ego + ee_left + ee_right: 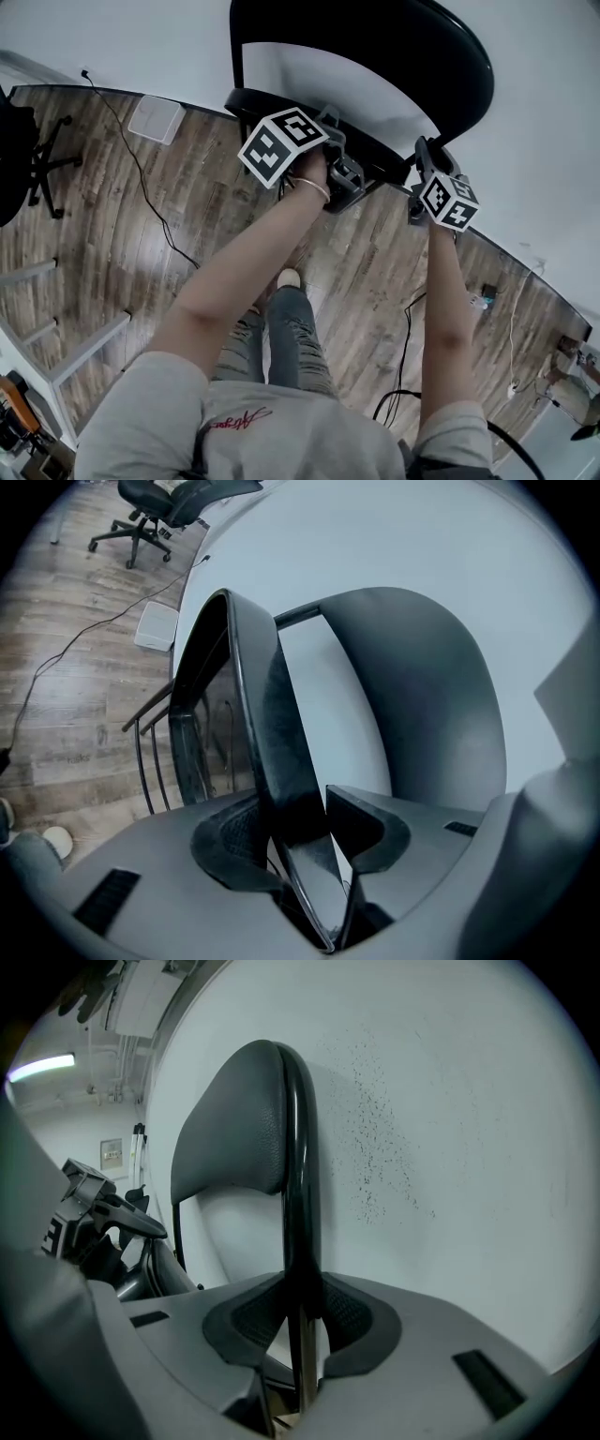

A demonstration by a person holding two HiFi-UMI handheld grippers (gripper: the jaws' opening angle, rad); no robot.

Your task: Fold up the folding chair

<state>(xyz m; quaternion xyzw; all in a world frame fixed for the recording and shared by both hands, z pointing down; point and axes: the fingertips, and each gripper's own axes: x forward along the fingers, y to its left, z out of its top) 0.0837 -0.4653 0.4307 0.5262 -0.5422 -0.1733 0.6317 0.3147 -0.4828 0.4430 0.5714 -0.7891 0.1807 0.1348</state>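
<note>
Folding chair (455,66): stands on the wooden floor (112,234) right against the white wall (548,141), directly in front of the person, who reaches both arms out to it.

Seat (270,733): swung up steeply, almost on edge, and drawing near the backrest (422,696). A gap of wall shows between the 2.

Left gripper (309,822): closed on the front rim of the seat, with a pad on either face. Holding the rim looks like the way to lever the seat up towards the backrest.

Right gripper (302,1321): clamped on the black frame tube (300,1147) at the side of the backrest. I judge that this steadies the frame so the chair does not slide or tip while the other hand lifts.

Stage: about midway by my reckoning, with the seat raised but not yet flat against the backrest.

Next call: push the seat on until the 2 parts meet, keeping hold of the tube.

Risk: the rim could slip from the pads, or the legs could skid on the floor.
</note>
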